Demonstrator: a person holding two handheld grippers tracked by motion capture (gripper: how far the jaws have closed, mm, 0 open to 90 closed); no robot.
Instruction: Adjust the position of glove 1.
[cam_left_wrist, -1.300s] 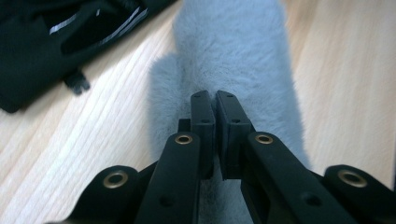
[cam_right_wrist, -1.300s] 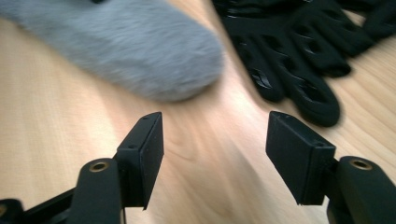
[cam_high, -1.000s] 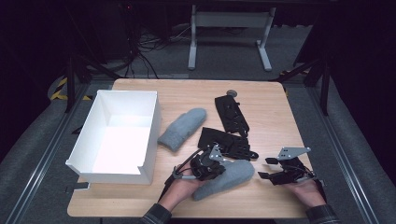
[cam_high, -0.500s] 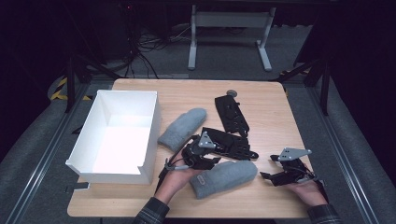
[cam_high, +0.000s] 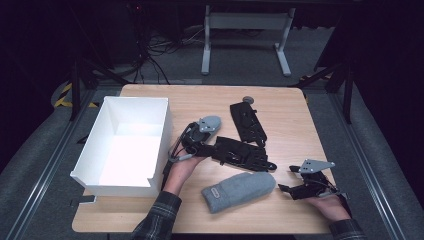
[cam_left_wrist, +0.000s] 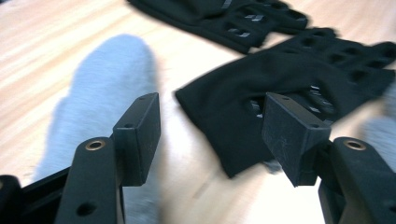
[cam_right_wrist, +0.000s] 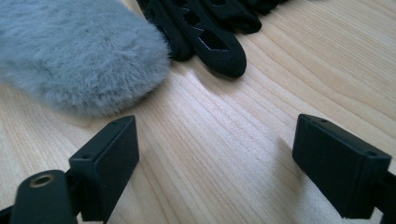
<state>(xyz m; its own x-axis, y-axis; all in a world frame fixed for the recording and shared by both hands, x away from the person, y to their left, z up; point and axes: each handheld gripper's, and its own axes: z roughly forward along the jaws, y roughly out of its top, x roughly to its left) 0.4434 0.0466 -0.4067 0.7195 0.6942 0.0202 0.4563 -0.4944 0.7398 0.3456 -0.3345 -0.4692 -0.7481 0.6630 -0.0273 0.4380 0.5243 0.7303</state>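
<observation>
Two grey fleece mittens and two black fingerless gloves lie on the wooden table. My left gripper (cam_high: 202, 137) hovers open over the far mitten (cam_left_wrist: 107, 88), whose tip (cam_high: 212, 121) pokes out beyond it. Its left jaw hangs above the fleece and its right jaw above the cuff of a black glove (cam_left_wrist: 285, 79). That glove (cam_high: 240, 152) lies mid-table, and the second glove (cam_high: 246, 122) lies behind it. The near mitten (cam_high: 240, 190) rests by the front edge. My right gripper (cam_high: 295, 182) stands open just right of that mitten's tip (cam_right_wrist: 79, 51), with bare wood between its jaws.
A white open box (cam_high: 160, 127) stands on the left part of the table, close to my left hand. A small round grey disc (cam_high: 248, 100) sits near the far edge. The table's (cam_high: 280, 107) right and front edges are near my right hand.
My left gripper has left the near mitten and moved away from me and leftward, to above the far mitten. The right gripper has hardly moved.
</observation>
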